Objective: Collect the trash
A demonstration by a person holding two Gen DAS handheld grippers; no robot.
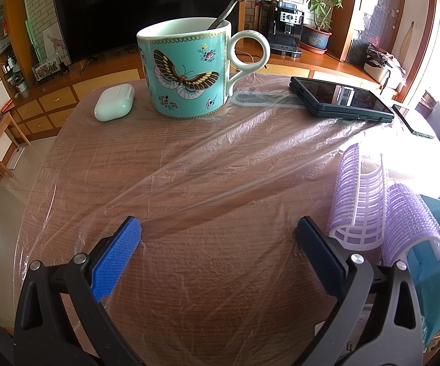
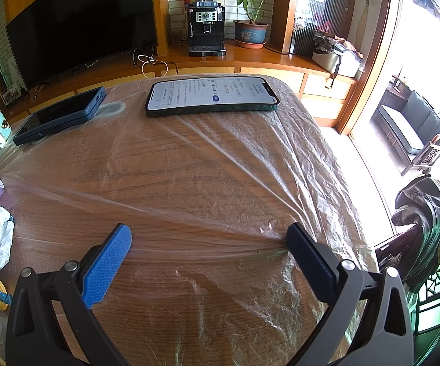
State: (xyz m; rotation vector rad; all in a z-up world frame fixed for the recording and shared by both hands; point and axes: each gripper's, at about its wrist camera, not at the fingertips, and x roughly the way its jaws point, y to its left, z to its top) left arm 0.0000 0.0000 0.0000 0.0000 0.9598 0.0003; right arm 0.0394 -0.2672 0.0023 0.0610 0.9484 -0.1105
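The step in hand looks like the approach to the trash, which I judge to be the clear plastic film point(image 1: 207, 164) spread across the wooden table point(image 1: 165, 274). It lies wrinkled over most of the top, with taut ridges running toward both grippers. The left gripper point(image 1: 218, 228) has its fingers spread wide, holding nothing, the tip of one blue pad point(image 1: 119, 253) at a ridge of the film. The right gripper point(image 2: 209, 238) is likewise wide and empty, its darker finger at a bunched pleat near the table's right edge.

The next move calls for closing on a raised fold — flat film gives the pads little to bite — and then drawing it free. That is the snag: the film is weighted. A butterfly mug point(image 1: 186, 70) with a spoon point(image 1: 226, 9) in it, a white earbud case point(image 1: 114, 102), a dark folding phone point(image 1: 342, 99) and a lit smartphone point(image 2: 212, 96) all appear to rest on it, so a pull could drag or tip them. Purple hair rollers point(image 1: 381, 207) lie just beside the left gripper — clear of the fingers, but near.
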